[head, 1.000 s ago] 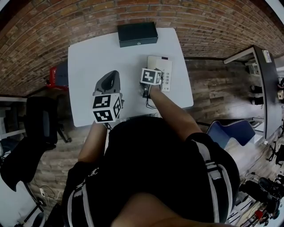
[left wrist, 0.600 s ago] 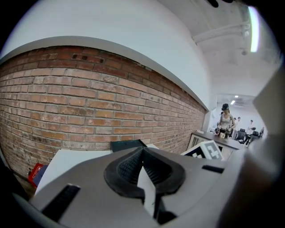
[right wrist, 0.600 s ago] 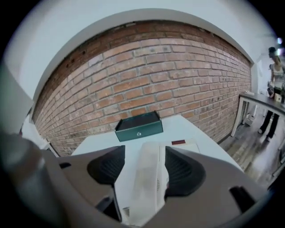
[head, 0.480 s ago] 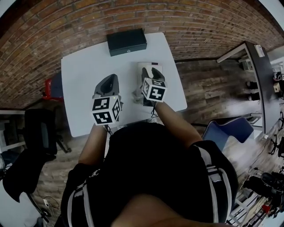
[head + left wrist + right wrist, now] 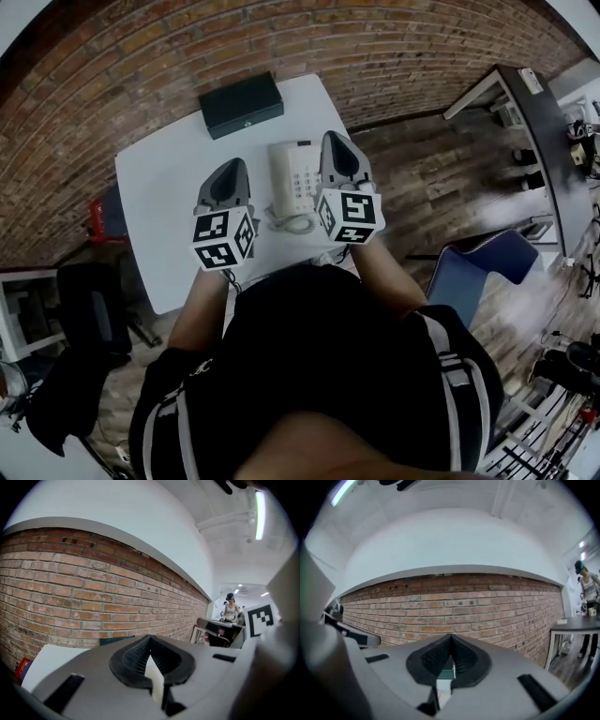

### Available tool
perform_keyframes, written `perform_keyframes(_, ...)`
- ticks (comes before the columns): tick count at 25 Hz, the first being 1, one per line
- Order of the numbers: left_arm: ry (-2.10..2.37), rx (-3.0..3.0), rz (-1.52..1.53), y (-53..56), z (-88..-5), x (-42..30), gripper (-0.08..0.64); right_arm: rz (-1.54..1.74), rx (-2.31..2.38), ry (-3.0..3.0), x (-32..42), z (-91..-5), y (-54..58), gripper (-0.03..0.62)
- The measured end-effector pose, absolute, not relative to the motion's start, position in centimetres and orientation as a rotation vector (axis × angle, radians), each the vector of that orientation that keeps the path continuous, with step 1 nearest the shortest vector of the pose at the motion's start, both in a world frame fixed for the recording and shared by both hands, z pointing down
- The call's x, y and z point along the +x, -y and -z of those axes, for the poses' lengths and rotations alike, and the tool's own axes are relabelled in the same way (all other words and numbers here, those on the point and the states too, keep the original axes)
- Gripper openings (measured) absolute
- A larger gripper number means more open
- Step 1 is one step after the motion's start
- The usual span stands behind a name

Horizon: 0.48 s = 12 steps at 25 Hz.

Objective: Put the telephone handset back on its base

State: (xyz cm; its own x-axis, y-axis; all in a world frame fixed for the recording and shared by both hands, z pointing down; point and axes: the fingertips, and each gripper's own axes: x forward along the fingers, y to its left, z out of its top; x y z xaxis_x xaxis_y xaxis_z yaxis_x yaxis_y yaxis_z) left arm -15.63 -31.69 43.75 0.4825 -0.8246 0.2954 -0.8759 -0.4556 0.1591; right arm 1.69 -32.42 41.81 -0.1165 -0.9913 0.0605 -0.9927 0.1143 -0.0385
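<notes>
A white telephone (image 5: 292,173) lies on the white table (image 5: 159,206), its coiled cord (image 5: 296,223) looped at the near end. The handset seems to rest along the base; detail is too small to be sure. My right gripper (image 5: 332,141) hangs raised just right of the phone and points level at the brick wall. Its jaws have just closed and stand shut (image 5: 451,638) with nothing between them. Left of the phone, my left gripper (image 5: 234,167) is also raised and shut on nothing (image 5: 150,638).
A black box (image 5: 241,104) sits at the table's far edge, also showing past the left gripper (image 5: 115,641). A brick wall (image 5: 454,611) runs behind. A blue chair (image 5: 478,267) stands right, a black chair (image 5: 89,291) left, a dark desk (image 5: 539,103) far right.
My right gripper has lifted off the telephone and swung to its right, so the phone now shows uncovered. The left gripper has edged forward a little.
</notes>
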Motion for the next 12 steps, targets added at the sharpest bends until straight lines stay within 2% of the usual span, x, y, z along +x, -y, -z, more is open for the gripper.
perform_keyframes(12,1.428,2.502,-0.223,32.7,-42.4,-12.3,0.002,0.027,2.227,2.269,8.5,-38.9,30.1,-0.003)
